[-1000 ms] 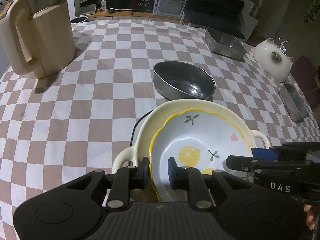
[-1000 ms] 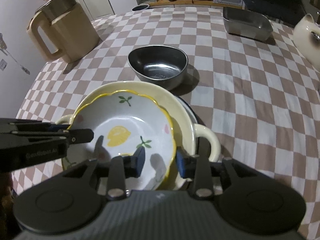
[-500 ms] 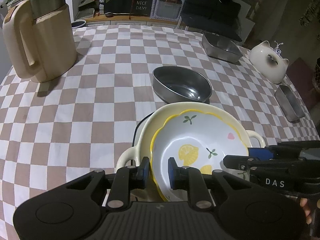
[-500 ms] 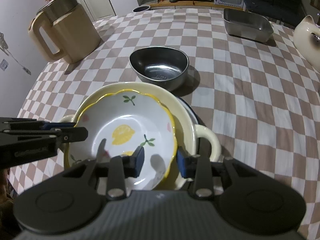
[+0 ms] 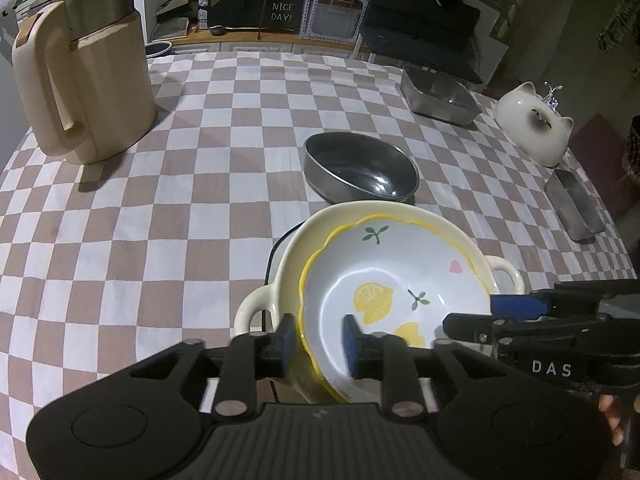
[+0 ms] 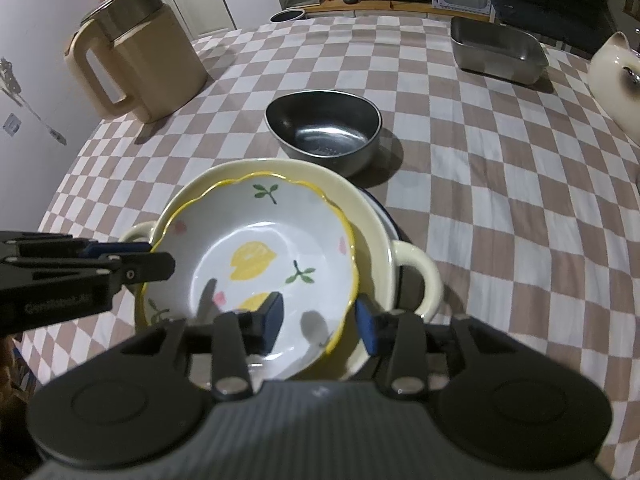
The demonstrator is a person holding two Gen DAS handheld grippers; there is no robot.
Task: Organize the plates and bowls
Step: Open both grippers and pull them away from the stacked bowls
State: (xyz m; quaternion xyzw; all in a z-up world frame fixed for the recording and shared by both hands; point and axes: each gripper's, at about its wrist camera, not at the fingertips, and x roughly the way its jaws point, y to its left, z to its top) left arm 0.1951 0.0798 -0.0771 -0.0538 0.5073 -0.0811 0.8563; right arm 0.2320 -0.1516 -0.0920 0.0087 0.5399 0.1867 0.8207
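Tabletop [image 5: 168, 216] in brown-and-white checks carries a beige jug [image 5: 86, 92] far left, a steel tray [image 5: 440, 96], a cat-shaped ceramic [image 5: 534, 130] and a dark metal bowl [image 6: 324, 134], empty, just beyond the stack. Nothing blocks the way. Lemon-print bowl [image 6: 260, 264], white with a scalloped yellow rim, sits tilted inside the cream two-handled dish [image 6: 372, 220]. Left claw [image 5: 316, 344] straddles its near rim, jaws opening; right claw [image 6: 318, 322] straddles the opposite rim, jaws opening too, pads clear.
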